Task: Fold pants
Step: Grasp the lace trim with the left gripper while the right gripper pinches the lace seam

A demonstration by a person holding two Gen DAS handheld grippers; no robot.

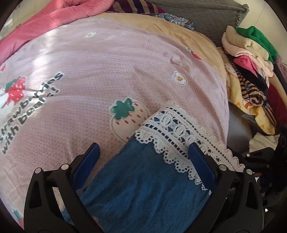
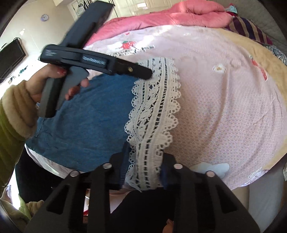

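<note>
Blue denim pants with a white lace hem lie on a pink strawberry-print bedspread. My left gripper is open, its blue-padded fingers either side of the pant leg just behind the lace. In the right wrist view the pants lie flat with the lace hem running toward me. My right gripper has its fingers on either side of the lace at the near corner, with a gap between them. The left gripper's tip rests at the lace's far end.
A pile of mixed clothes sits at the right of the bed. A pink quilt and a grey pillow lie at the far side. A TV stands against the far wall.
</note>
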